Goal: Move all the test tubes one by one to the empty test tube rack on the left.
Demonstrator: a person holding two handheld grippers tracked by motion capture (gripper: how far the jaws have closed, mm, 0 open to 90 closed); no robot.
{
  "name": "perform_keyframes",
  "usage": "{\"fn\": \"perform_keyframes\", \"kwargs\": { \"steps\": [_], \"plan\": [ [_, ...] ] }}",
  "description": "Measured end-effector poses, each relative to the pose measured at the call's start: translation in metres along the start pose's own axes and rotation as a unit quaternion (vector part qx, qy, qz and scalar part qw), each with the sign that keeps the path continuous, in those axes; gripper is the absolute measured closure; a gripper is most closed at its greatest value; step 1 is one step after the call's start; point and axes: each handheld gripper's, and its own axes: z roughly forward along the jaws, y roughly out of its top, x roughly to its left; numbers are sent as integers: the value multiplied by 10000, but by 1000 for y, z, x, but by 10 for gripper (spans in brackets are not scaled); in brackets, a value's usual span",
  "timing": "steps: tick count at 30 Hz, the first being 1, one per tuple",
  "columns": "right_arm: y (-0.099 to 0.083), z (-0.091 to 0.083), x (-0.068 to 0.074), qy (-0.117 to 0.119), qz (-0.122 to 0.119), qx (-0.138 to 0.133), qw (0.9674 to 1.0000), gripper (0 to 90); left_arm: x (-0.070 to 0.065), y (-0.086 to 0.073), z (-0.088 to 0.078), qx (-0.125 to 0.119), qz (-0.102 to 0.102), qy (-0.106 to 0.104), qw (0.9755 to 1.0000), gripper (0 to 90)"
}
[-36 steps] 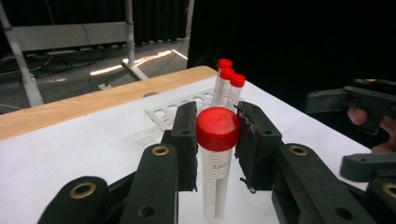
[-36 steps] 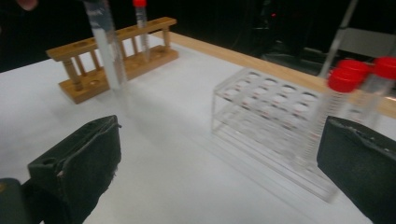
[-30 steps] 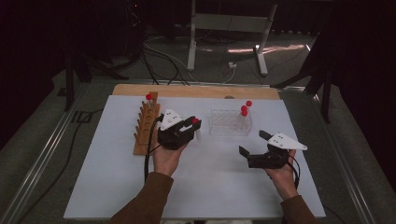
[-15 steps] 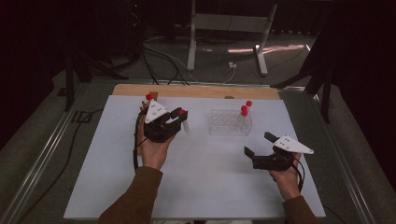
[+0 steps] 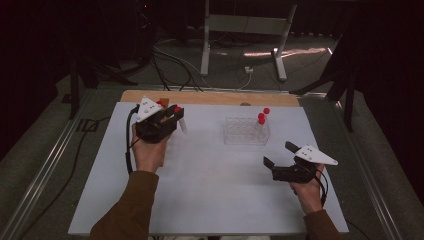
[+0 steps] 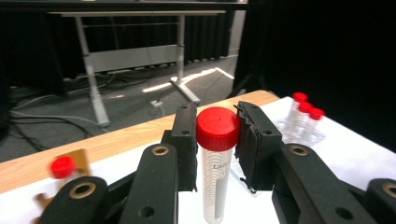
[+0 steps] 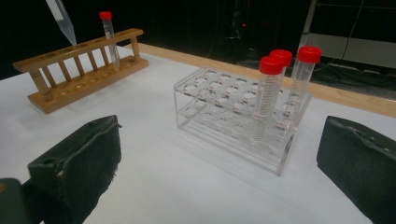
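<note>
Left gripper (image 6: 217, 154) pinching a red-capped tube (image 6: 216, 163); right gripper (image 7: 219, 172) spread, idle. Best kept upright, then lowered squarely into a free hole of the wooden rack (image 7: 79, 70).

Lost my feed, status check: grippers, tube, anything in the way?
Left gripper shut on tube, held off the table by the wooden rack. Right gripper open, empty. Clear rack holds three tubes. Nothing in the way.
</note>
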Motion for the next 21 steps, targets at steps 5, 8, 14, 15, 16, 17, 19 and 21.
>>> {"fn": "perform_keyframes", "kwargs": {
  "steps": [5,8,14,15,16,17,19,21],
  "plan": [
    [0,0,0,-17,3,0,10000,0,16,3,-1,-105,-141,384,9991,709],
    [0,0,0,-9,18,4,10000,0,25,2,1,-147,-261,561,9980,709],
    [0,-1,-1,-5,52,-16,10000,0,43,-3,8,-70,-372,825,9959,708],
    [0,-1,-1,-13,55,-21,10000,0,45,-3,9,-46,-349,871,9956,708],
    [0,-1,-2,-11,53,-22,10000,0,47,-4,10,-19,-327,924,9952,708],
    [0,-1,-2,-12,64,-19,10000,0,49,-5,11,-4,-319,950,9950,709],
    [0,0,-1,-6,67,-13,10000,0,51,-6,14,32,-279,1035,9942,708],
    [0,1,-1,2,71,-8,10000,0,54,-8,17,53,-258,1113,9934,708]
  ]
}}
